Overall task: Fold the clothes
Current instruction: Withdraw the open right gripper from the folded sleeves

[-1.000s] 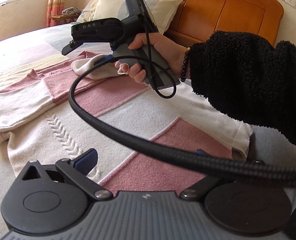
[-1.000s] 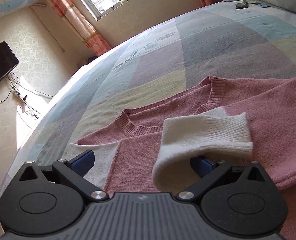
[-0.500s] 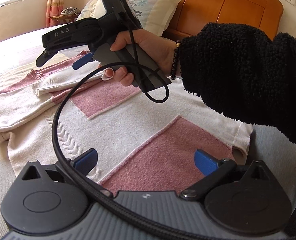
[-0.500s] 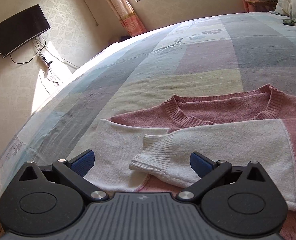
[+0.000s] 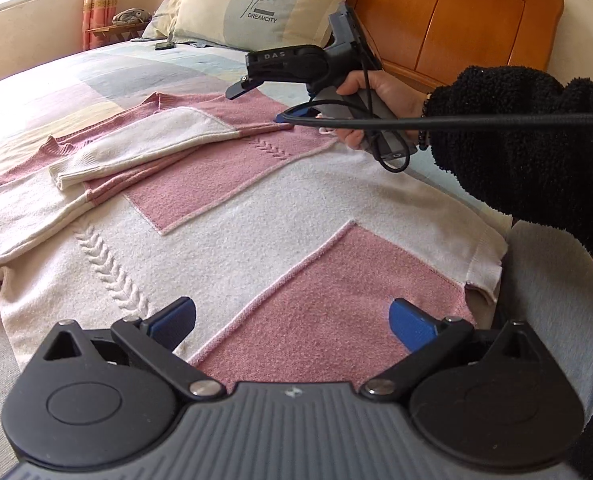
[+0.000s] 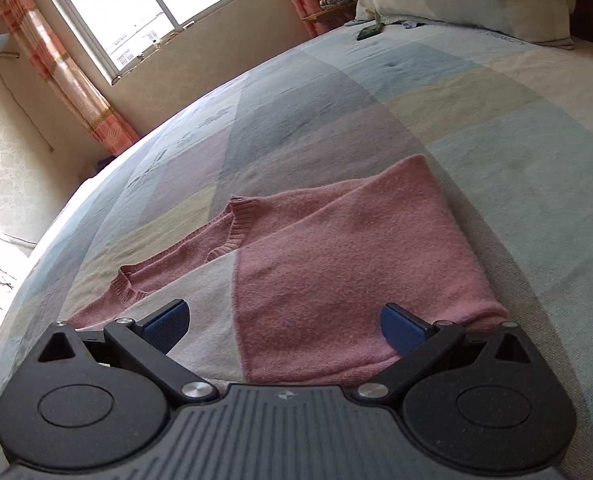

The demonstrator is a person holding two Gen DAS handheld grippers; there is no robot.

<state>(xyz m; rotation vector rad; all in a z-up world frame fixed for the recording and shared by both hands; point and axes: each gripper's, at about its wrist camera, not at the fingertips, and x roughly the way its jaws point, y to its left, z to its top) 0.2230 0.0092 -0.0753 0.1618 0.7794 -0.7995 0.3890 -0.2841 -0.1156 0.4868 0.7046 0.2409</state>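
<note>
The sweater (image 5: 224, 216) lies flat on the bed (image 6: 336, 112), its length running from the hem at lower right of the left wrist view up to the collar at upper left. One sleeve (image 5: 144, 140) is folded across the chest. My right gripper (image 5: 256, 100) hovers over the shoulder at upper centre, fingers spread, gripping nothing. My left gripper (image 5: 292, 320) is also spread and empty, just above the hem. So left is nearer the hem, right nearer the shoulder; I judge the other sleeve, at the left edge, lies across from both.
</note>
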